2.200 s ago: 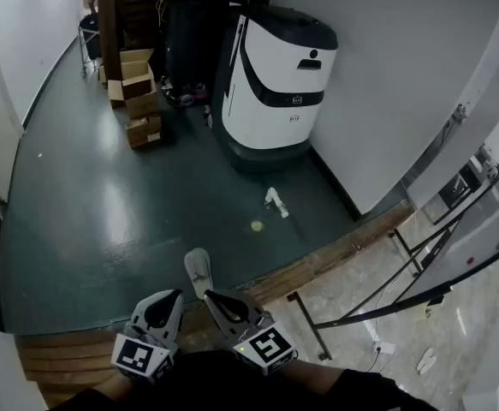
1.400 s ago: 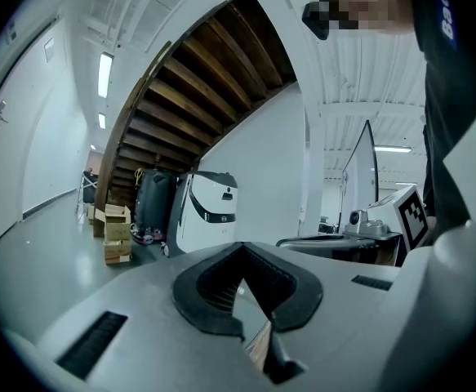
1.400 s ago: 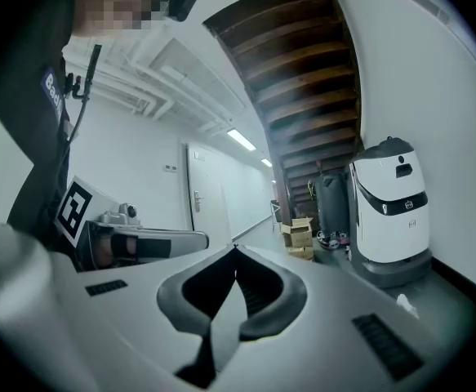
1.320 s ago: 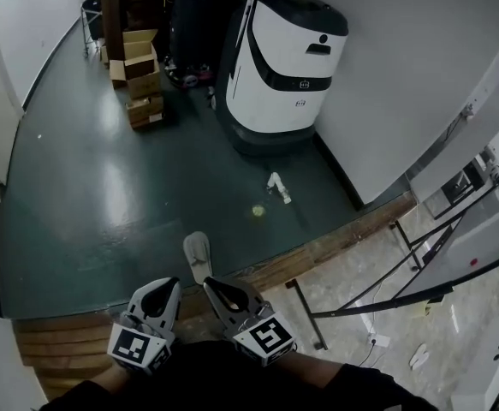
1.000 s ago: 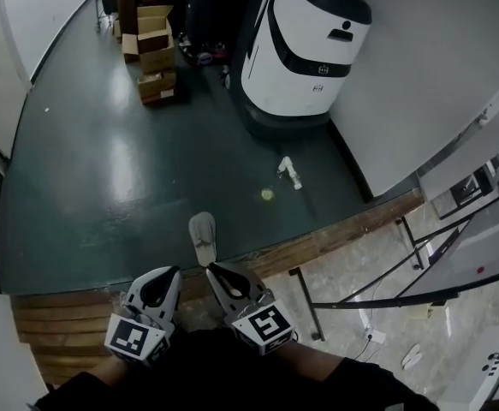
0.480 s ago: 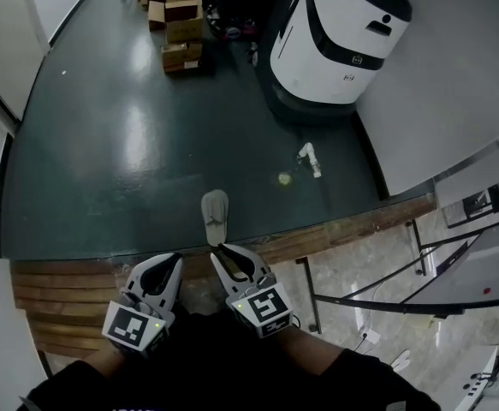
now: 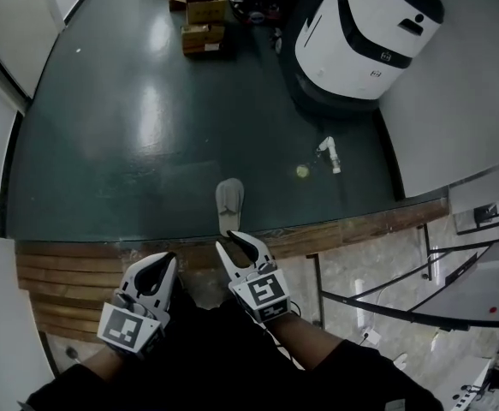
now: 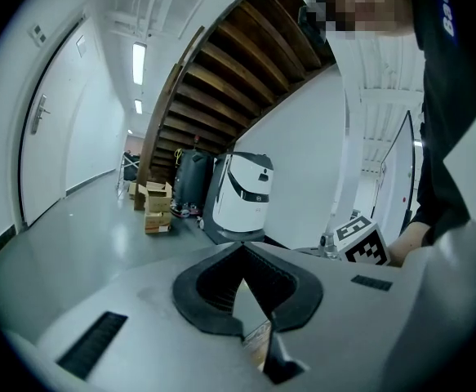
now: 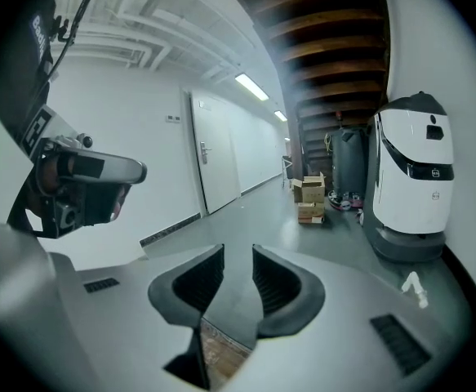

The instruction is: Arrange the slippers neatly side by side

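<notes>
One grey slipper [image 7: 229,202] lies on the dark green floor, toe pointing away, just beyond the wooden step [image 7: 78,268]. No second slipper shows in any view. My right gripper [image 7: 236,243] hovers over the step right behind the slipper's heel. Its jaws [image 9: 238,256] are opening, with only floor showing between them. My left gripper [image 7: 165,262] hangs beside it to the left, apart from the slipper. Its fingertips meet [image 8: 241,248] and hold nothing.
A large white machine [image 7: 369,24] stands at the back right against the wall, with stacked cardboard boxes [image 7: 202,11] to its left. A small white object [image 7: 329,154] and a yellow spot [image 7: 302,171] lie on the floor. A metal frame [image 7: 386,302] crosses the lower right.
The head view has tilted further down, so the slipper and the machine sit higher and further right in it. Both grippers stay low over the wooden step behind the slipper.
</notes>
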